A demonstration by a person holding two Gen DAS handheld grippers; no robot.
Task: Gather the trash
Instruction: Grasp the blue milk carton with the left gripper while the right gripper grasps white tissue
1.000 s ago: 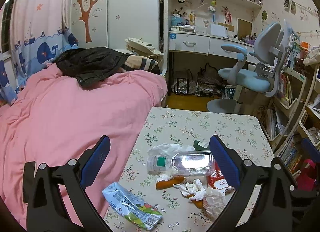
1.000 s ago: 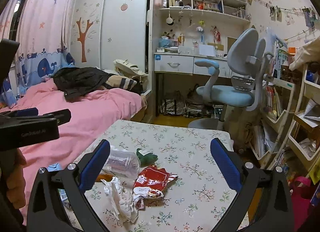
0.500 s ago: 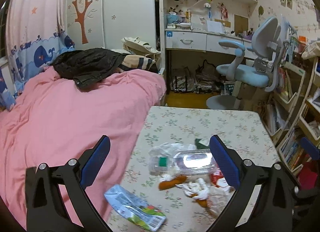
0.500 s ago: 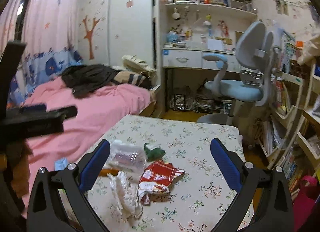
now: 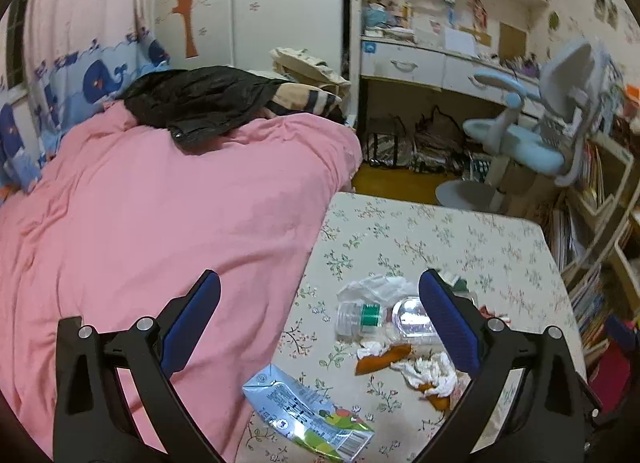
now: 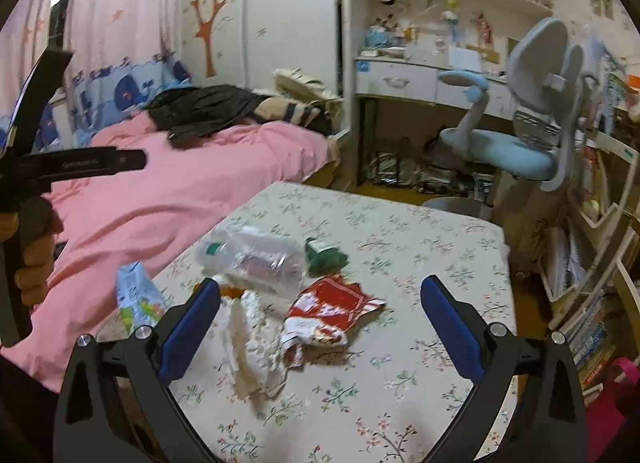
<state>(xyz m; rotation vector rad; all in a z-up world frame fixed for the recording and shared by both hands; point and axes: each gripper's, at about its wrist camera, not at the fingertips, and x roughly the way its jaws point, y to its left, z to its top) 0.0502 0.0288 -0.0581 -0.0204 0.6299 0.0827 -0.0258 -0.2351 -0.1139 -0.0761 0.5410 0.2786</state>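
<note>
Trash lies on a floral table (image 5: 460,239) (image 6: 420,247): a clear plastic bottle (image 5: 380,317) (image 6: 256,257) with a green label, a blue-green drink carton (image 5: 304,419) (image 6: 136,299), crumpled white tissue (image 5: 428,369) (image 6: 256,343), a red snack wrapper (image 6: 328,311), a green scrap (image 6: 324,255) and orange peel (image 5: 382,357). My left gripper (image 5: 320,311) is open and empty above the table's left edge. My right gripper (image 6: 320,315) is open and empty above the tissue and wrapper. The left gripper's body also shows in the right wrist view (image 6: 76,165).
A bed with a pink cover (image 5: 160,215) touches the table's left side; a black jacket (image 5: 200,99) lies on it. A blue-grey desk chair (image 5: 552,111) (image 6: 520,135) stands beyond the table. A desk, shelves and bookcases line the back and right.
Both grippers have drifted: the left view shifted left toward the bed, the right view moved closer over the trash. Both stay open and empty. The trash has not moved.
</note>
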